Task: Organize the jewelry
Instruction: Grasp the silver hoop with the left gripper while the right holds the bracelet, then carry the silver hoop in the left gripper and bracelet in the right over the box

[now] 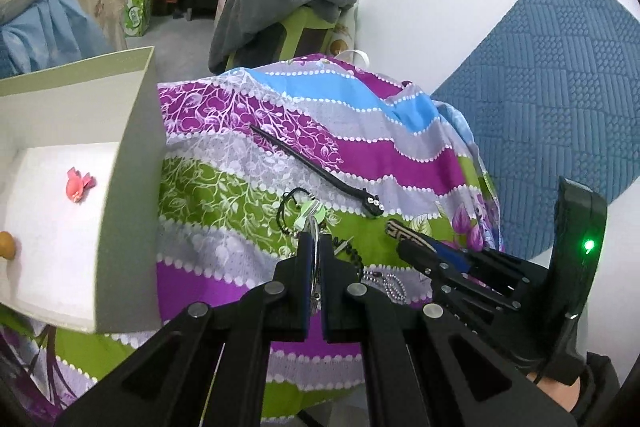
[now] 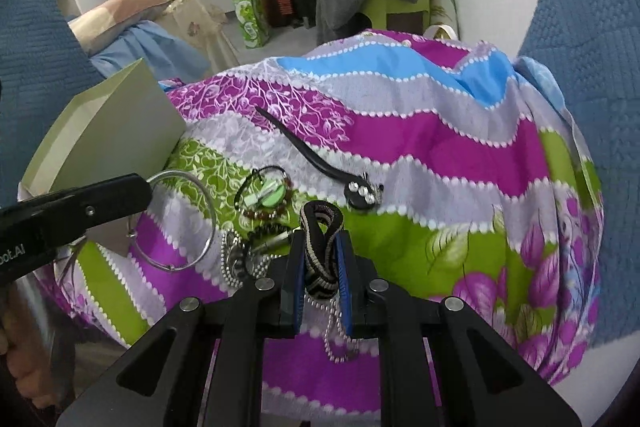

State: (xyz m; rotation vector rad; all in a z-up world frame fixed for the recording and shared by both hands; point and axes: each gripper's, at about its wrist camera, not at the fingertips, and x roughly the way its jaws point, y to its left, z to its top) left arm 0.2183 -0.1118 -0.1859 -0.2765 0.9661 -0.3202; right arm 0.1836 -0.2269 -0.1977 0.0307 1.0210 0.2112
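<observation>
The left gripper (image 1: 315,247) is clamped on a thin silver bangle (image 2: 182,223), and the box (image 1: 120,131) lies just to its left, at the left edge of the cloth (image 1: 360,155), open side up. The right gripper (image 2: 320,247) is pinched on a woven band (image 2: 320,227) and sits farther from the box, so the left looks better placed to drop first.

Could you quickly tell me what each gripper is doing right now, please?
Left gripper: shut on the silver bangle.
Right gripper: shut on the woven band.
</observation>
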